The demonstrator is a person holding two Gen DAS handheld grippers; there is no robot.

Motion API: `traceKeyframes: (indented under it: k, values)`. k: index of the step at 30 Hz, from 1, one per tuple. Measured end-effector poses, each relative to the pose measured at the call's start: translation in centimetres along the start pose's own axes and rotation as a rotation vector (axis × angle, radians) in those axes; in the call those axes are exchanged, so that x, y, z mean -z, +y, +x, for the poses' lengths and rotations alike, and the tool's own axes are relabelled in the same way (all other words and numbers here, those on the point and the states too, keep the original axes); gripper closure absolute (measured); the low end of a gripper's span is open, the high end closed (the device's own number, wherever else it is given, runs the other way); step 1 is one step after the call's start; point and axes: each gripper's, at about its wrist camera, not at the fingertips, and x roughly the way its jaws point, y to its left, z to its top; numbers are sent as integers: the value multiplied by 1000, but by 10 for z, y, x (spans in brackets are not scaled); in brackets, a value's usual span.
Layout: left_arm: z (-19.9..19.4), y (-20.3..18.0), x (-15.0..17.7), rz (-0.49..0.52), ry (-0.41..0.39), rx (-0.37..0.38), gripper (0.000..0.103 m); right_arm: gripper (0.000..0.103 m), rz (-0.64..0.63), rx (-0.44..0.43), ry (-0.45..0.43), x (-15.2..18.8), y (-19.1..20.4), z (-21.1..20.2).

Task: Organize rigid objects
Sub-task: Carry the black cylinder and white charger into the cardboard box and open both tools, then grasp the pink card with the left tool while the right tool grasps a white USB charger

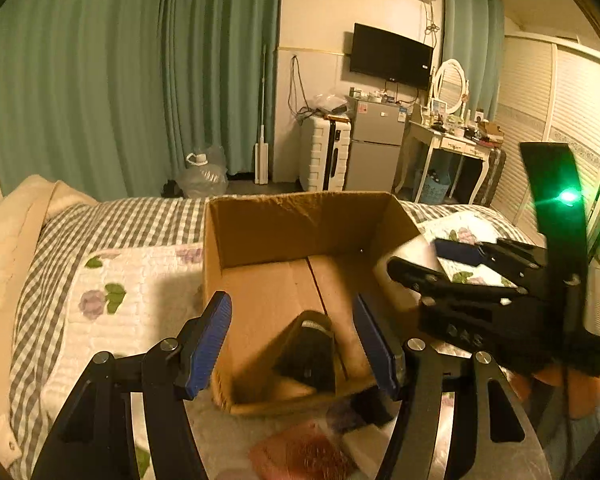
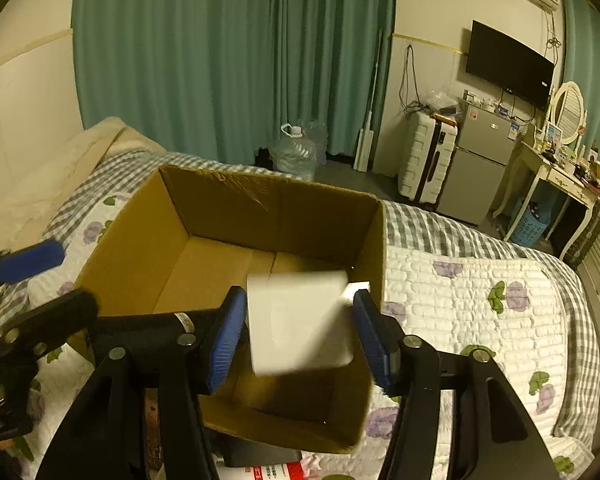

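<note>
- White box (image 2: 300, 320) mid-drop over the open cardboard box (image 2: 140, 240), blurred between the right gripper (image 2: 300, 336) pads, apparently let go.
- Dark object (image 1: 310, 350) already inside; left gripper (image 1: 296, 346) spread, empty.
- Next, probably: grabbing the red packet (image 1: 304, 450) just outside.

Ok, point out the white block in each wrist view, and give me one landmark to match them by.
Left wrist view: the white block sits right of centre, at the cardboard box's right wall, between the right gripper's fingers.
Right wrist view: the white block is low centre, above the box interior, between the blue pads.
Shared landmark: the wall-mounted TV.
</note>
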Motion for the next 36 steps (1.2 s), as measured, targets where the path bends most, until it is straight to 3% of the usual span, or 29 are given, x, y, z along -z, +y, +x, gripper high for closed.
traceKeyframes:
  k: [2,10,18,24,31,36]
  values:
    - [-7,0,4,-2,7,-15,37,25,9,16,-18,0,-1,-7]
    - [-37,6,19,-20,38,-61,37,25,43,38,-41,22,-6,-68]
    - [-66,3,48,-22,65,-75,37,25,81,16,20,59,8,-99]
    - [-58,3,87,-13,147,-99,37,25,29,5,108,85,47,-81]
    - [-36,13,99,-18,189,-148,37,25,31,-30,220,115,74,-33]
    - [-25,24,106,-62,229,-155,37,37,103,-65,278,129,69,-4]
